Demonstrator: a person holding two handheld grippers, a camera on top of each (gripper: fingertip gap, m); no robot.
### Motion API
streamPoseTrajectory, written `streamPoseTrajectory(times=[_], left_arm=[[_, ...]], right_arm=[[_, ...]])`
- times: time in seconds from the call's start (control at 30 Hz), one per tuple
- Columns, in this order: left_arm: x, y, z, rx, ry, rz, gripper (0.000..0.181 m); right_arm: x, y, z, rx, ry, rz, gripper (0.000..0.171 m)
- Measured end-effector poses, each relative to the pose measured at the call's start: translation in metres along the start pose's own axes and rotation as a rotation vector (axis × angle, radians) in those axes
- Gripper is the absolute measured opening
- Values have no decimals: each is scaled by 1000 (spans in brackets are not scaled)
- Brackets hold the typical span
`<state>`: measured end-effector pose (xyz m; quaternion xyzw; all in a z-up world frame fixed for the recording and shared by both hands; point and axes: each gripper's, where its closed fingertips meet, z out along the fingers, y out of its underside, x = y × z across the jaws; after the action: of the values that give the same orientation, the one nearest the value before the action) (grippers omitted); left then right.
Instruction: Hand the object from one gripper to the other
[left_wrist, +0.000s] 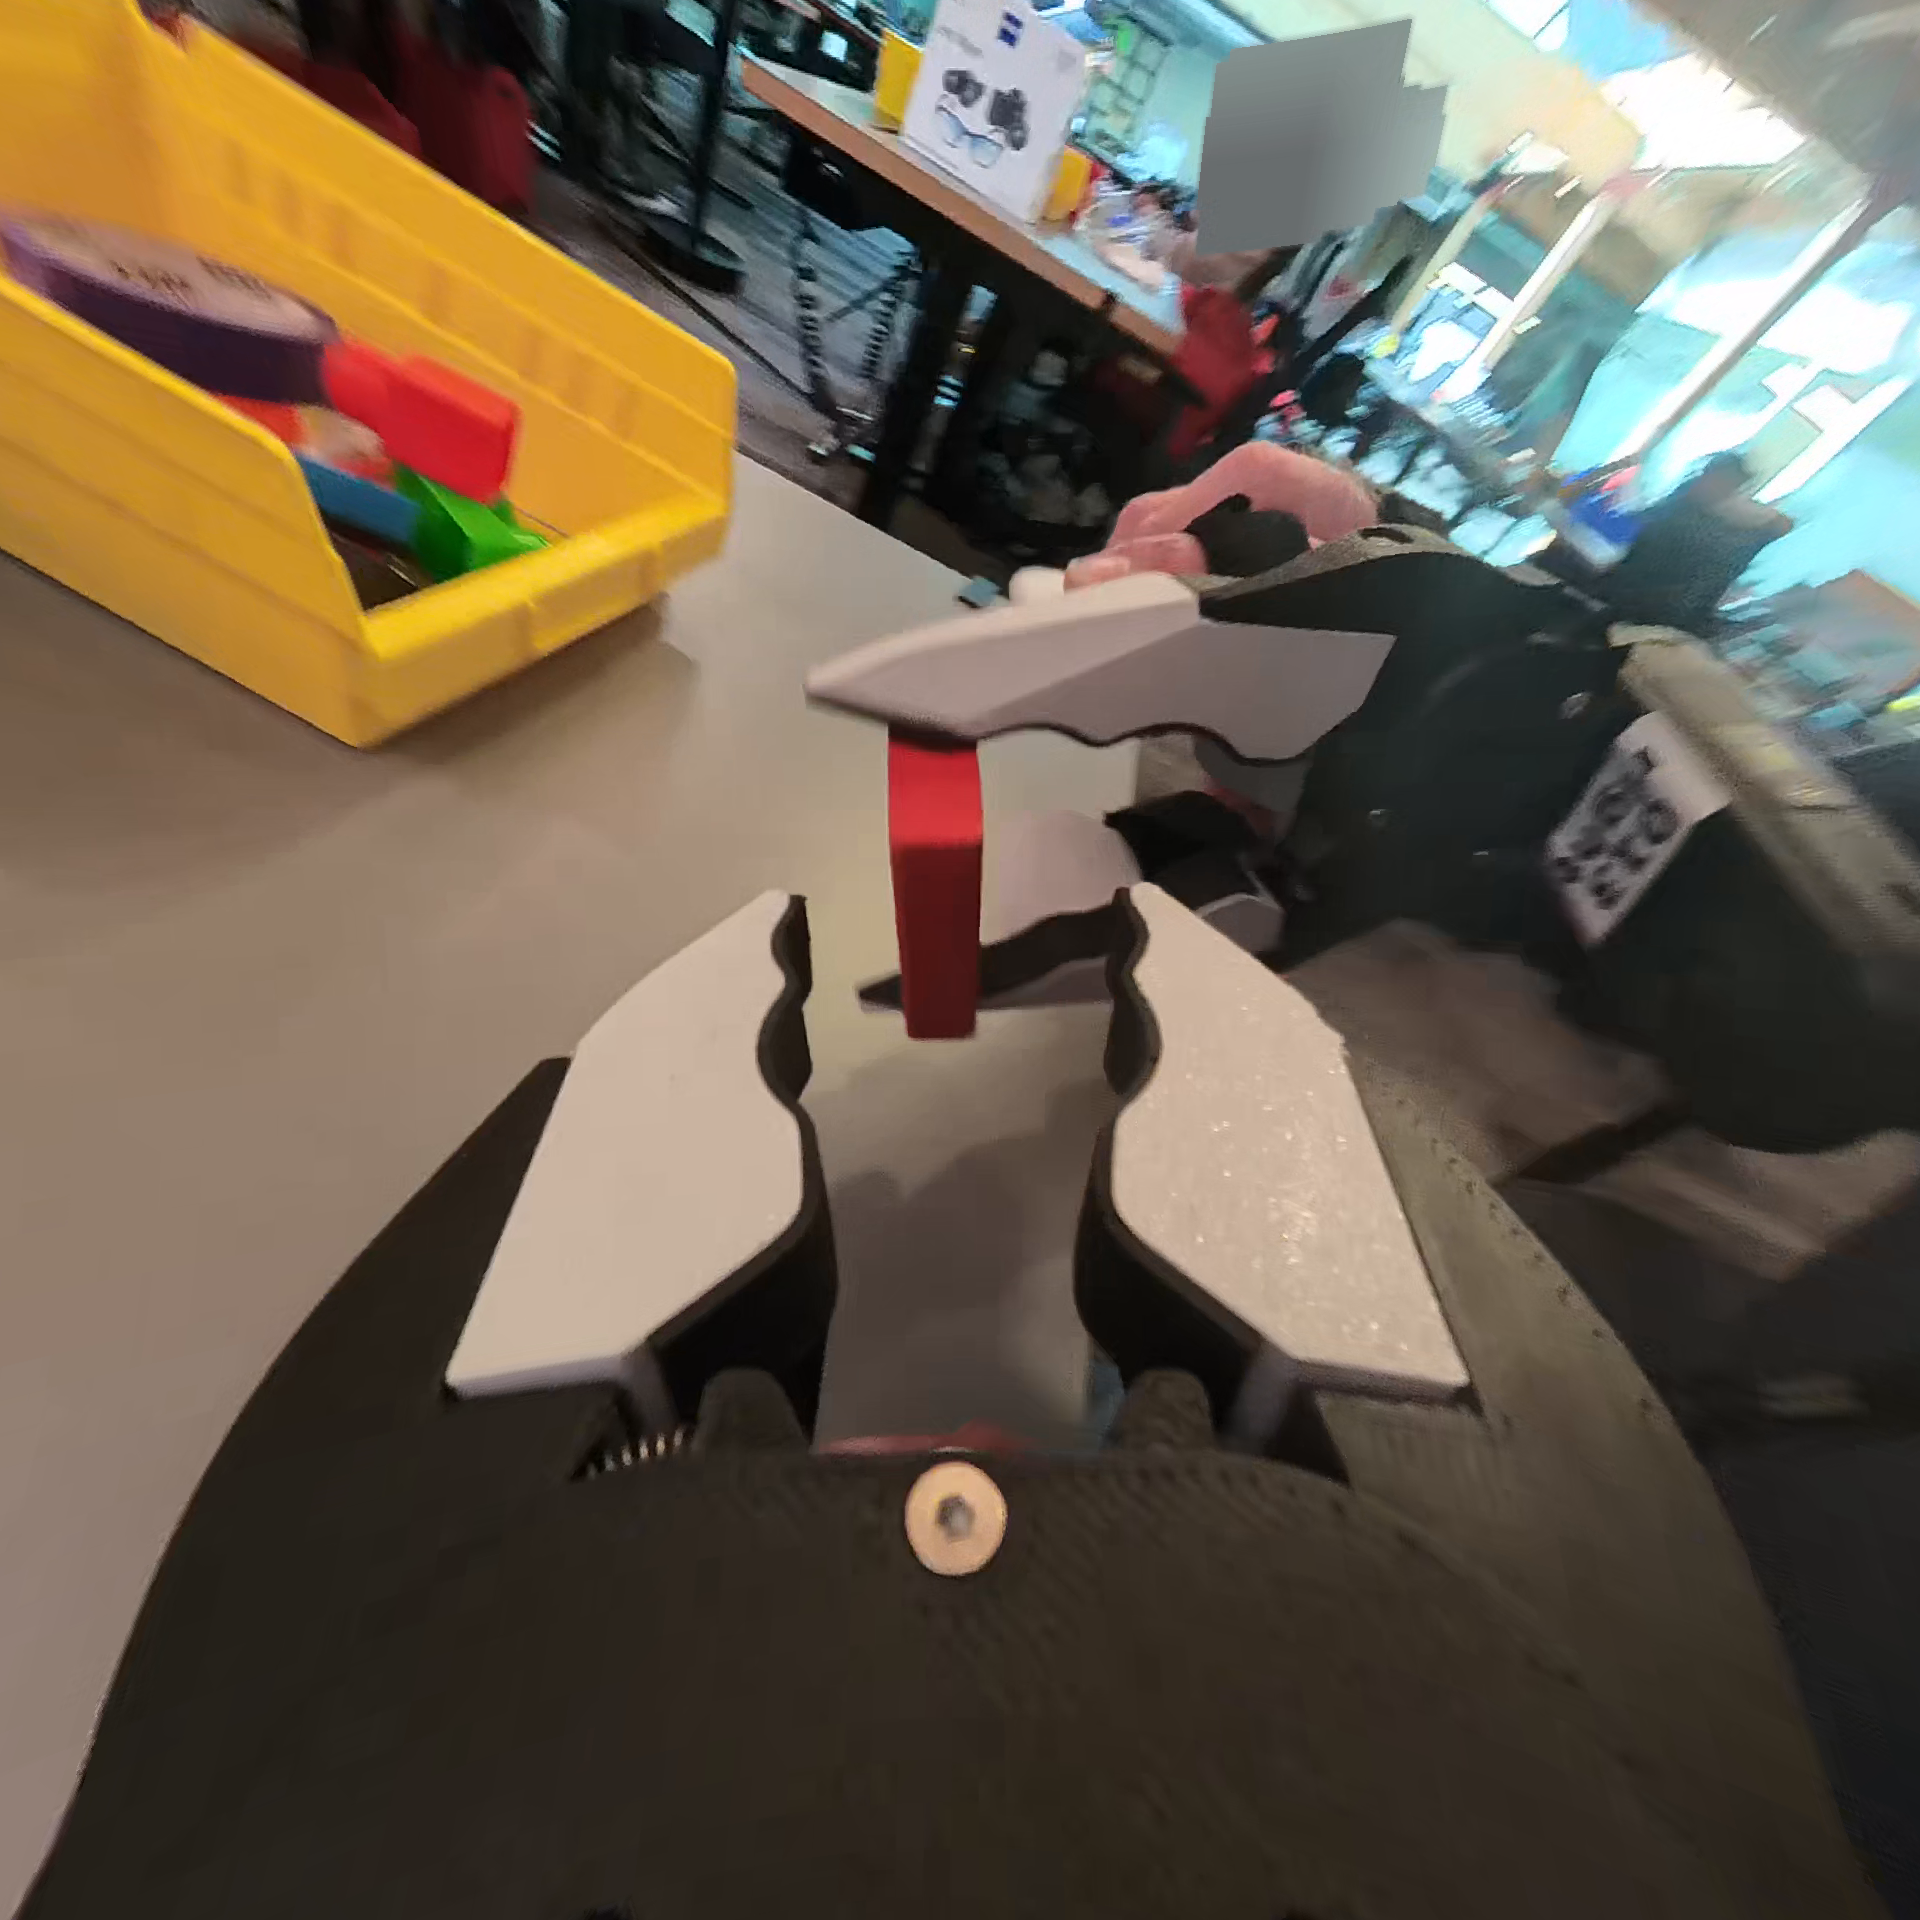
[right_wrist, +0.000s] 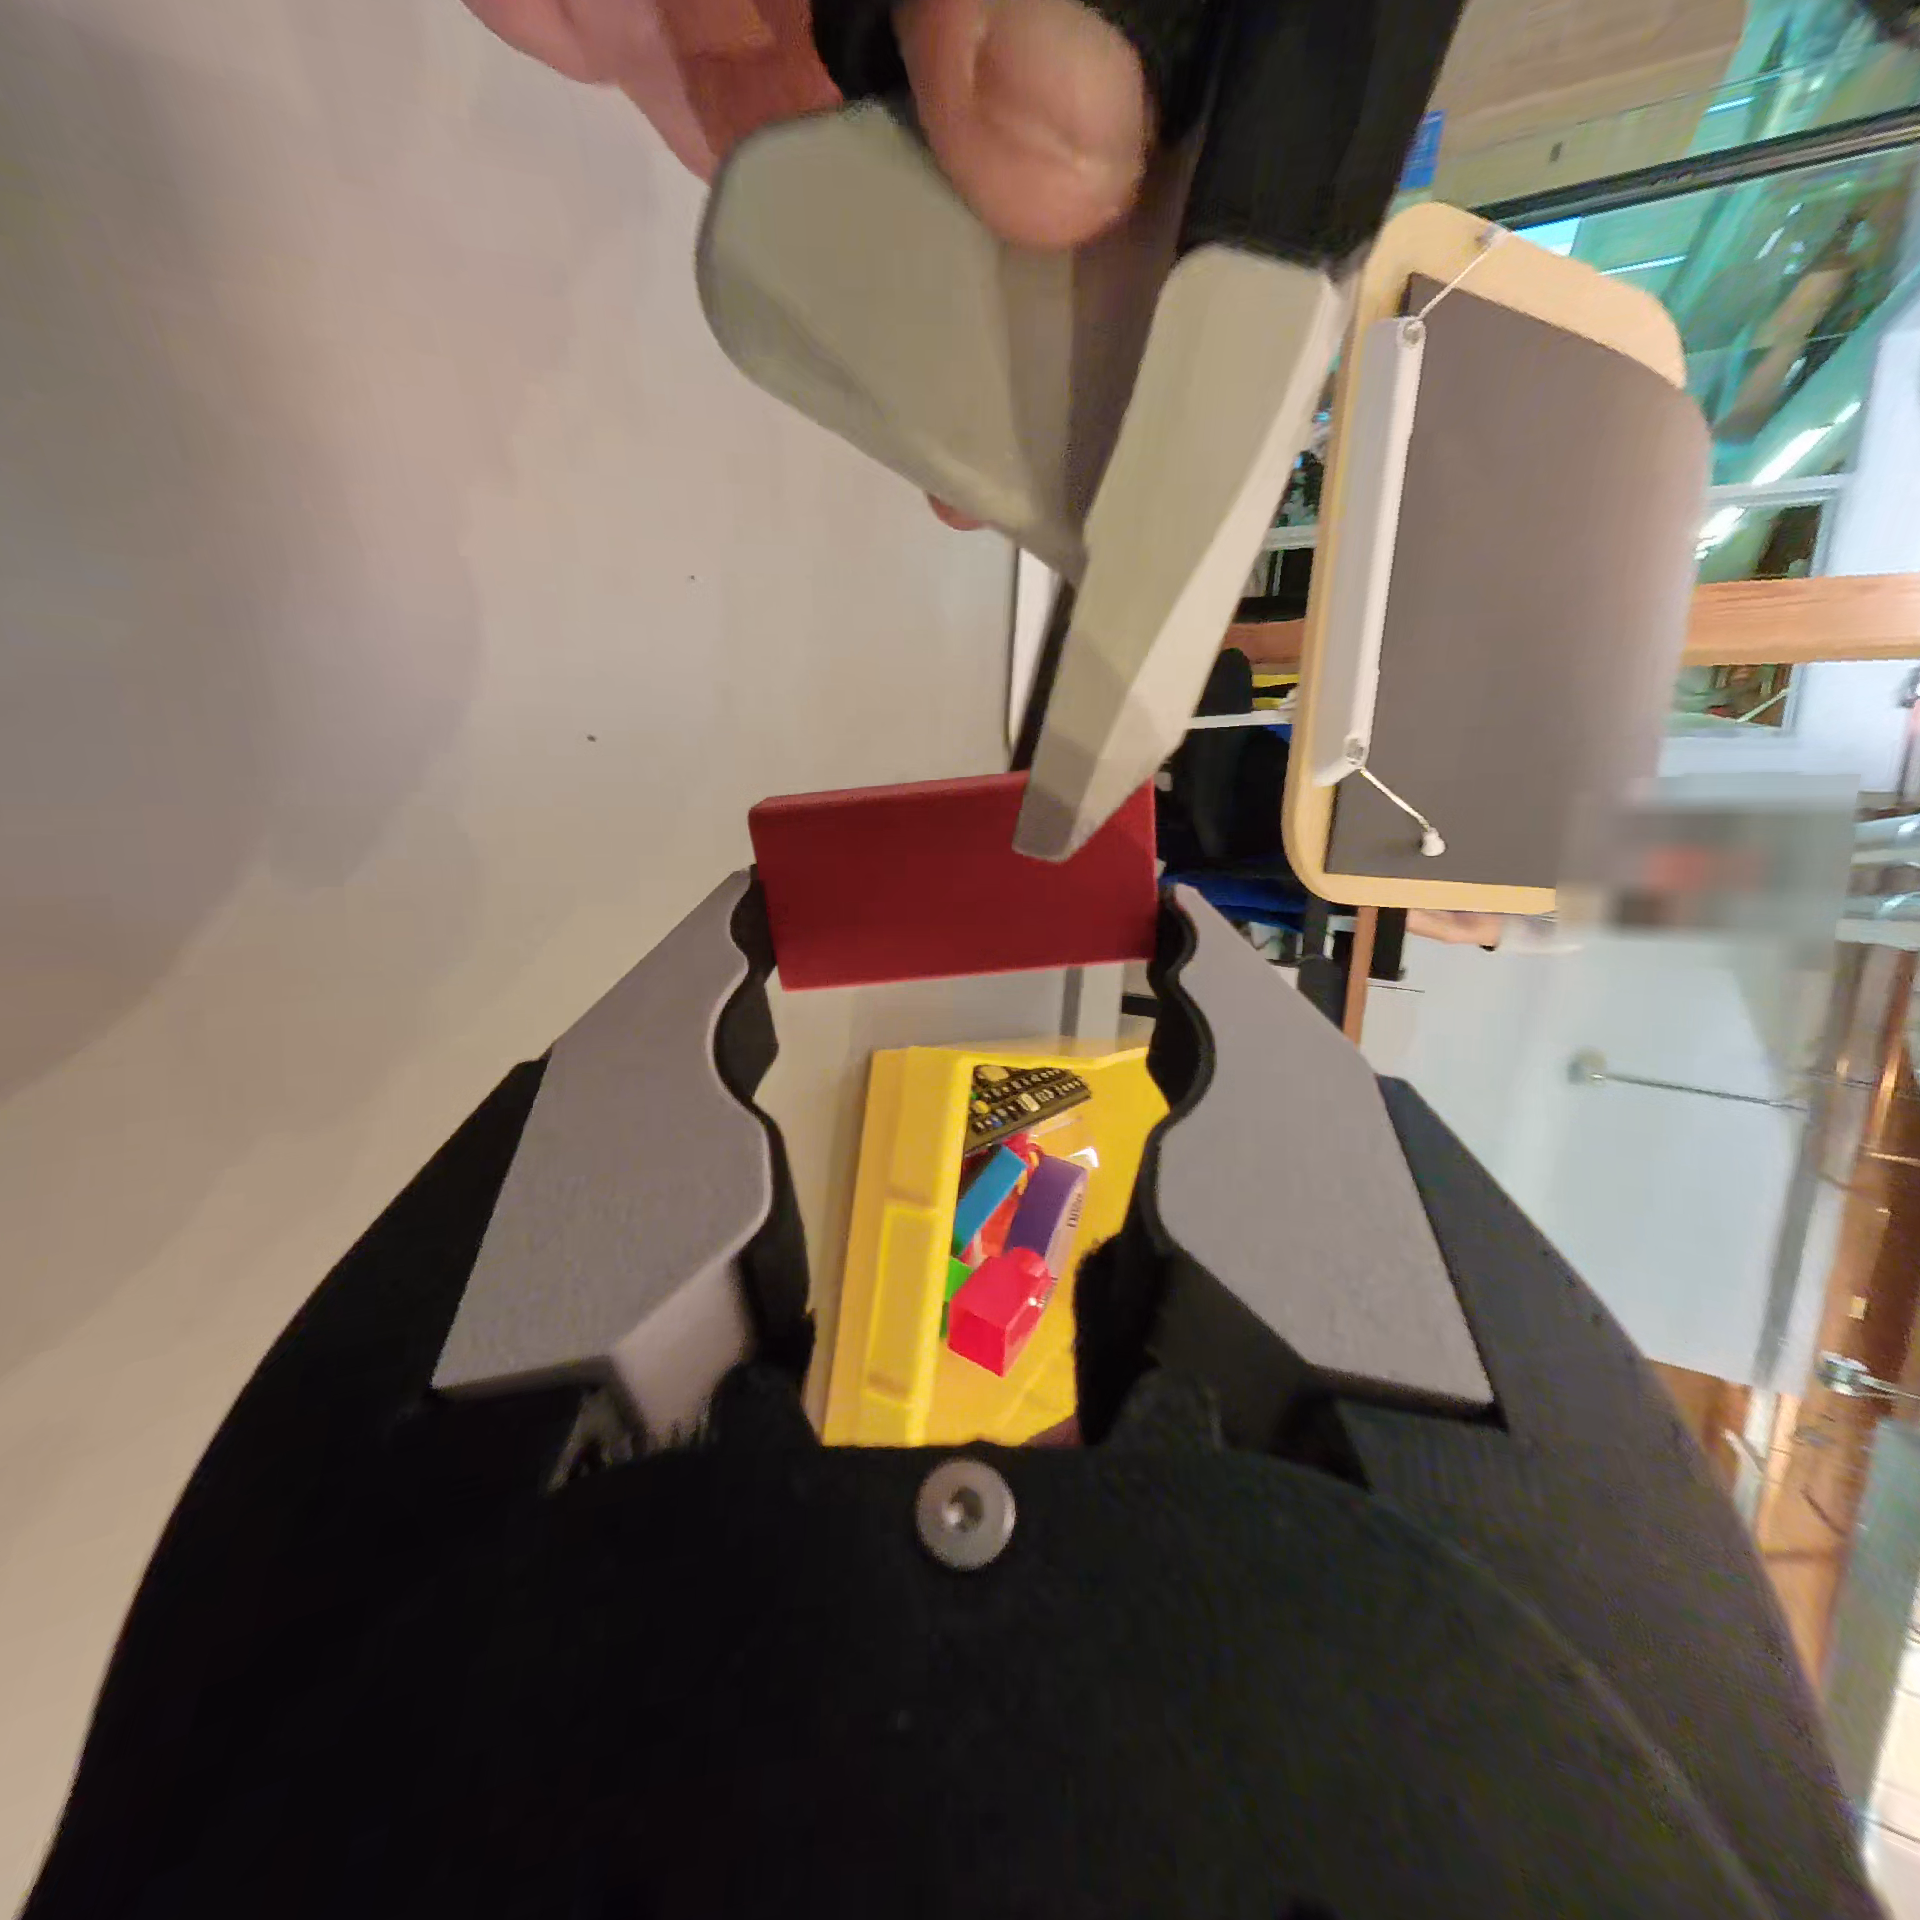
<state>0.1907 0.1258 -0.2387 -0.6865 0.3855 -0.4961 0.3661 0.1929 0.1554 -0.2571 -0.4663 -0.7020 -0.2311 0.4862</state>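
Right gripper (right_wrist: 956, 920) is clenched on the red block (right_wrist: 935, 883) by its two short ends and holds it in the air above the grey table (left_wrist: 312, 935), probably so the broad faces are free for the taker. Left gripper (left_wrist: 956, 935) is spread, one finger on either side of those faces, seemingly not touching. The yellow bin (left_wrist: 582, 623) sits near the table's far edge.

free: grey table (left_wrist: 312, 935) left of tools | obstacle: yellow bin (left_wrist: 582, 582) at far left
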Motion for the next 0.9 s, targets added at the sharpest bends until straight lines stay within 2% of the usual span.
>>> streamPoseTrajectory(times=[0.1, 0.27, 0.5, 0.63, 0.8, 0.9], left_arm=[[1, -1, 2, 5, -35, 55, 46], [0, 3, 5, 4, -21, 16, 17], [0, 3, 5, 15, 7, -63, 16], [-5, -1, 2, 49, 109, -309, 16], [-15, -8, -6, 140, 254, -637, 16], [-16, -6, -4, 154, 277, -699, 16]], right_arm=[[-4, -4, -1, 13, -31, 39, 70], [-5, -7, -3, 14, -30, 52, 70], [-1, -9, -5, 29, 23, 34, 70], [8, -6, -14, 29, 109, 24, 80], [4, -7, -29, 46, 195, -39, 57], [1, -16, -35, 55, 276, -121, 40]])
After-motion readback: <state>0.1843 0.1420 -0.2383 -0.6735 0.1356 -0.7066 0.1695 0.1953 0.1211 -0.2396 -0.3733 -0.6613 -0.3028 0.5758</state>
